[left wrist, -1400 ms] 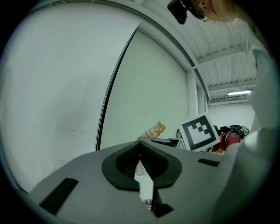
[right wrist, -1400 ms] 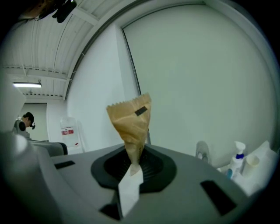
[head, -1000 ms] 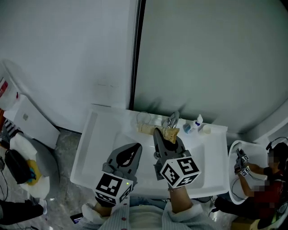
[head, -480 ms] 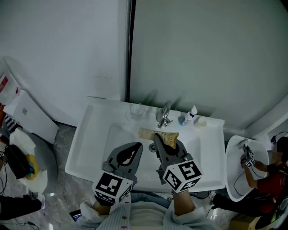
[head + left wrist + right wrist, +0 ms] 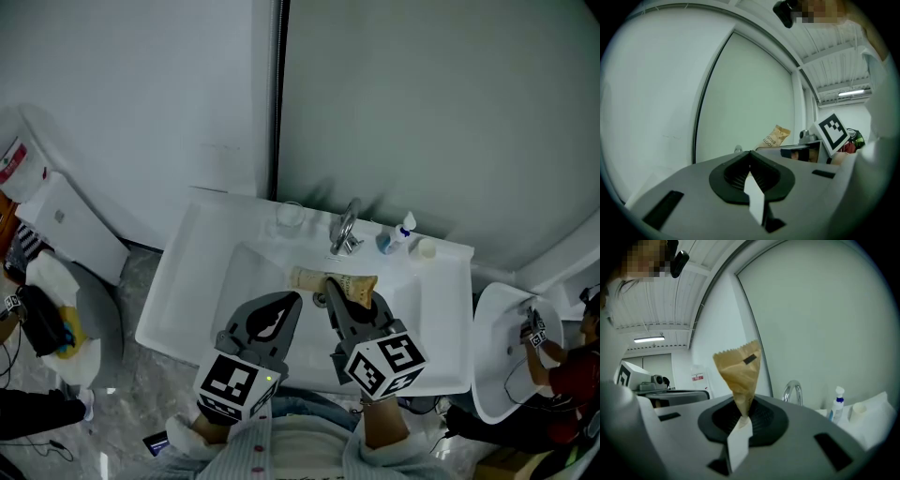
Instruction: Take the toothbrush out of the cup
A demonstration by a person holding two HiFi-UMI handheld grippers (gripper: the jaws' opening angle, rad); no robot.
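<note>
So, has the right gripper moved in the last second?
Yes: the right gripper, shut on the brown packet, has drawn back from the faucet, downward in the head view.

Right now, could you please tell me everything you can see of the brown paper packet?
The brown paper packet is a flat, slim pouch of kraft-like paper with a zigzag-cut end, a small dark patch near that end and dark print on one face. The right gripper has its jaws shut on it, and it widens from the pinch towards the zigzag end. In the head view it is held above the basin of the white sink, in front of the tap, touching nothing else.
</note>
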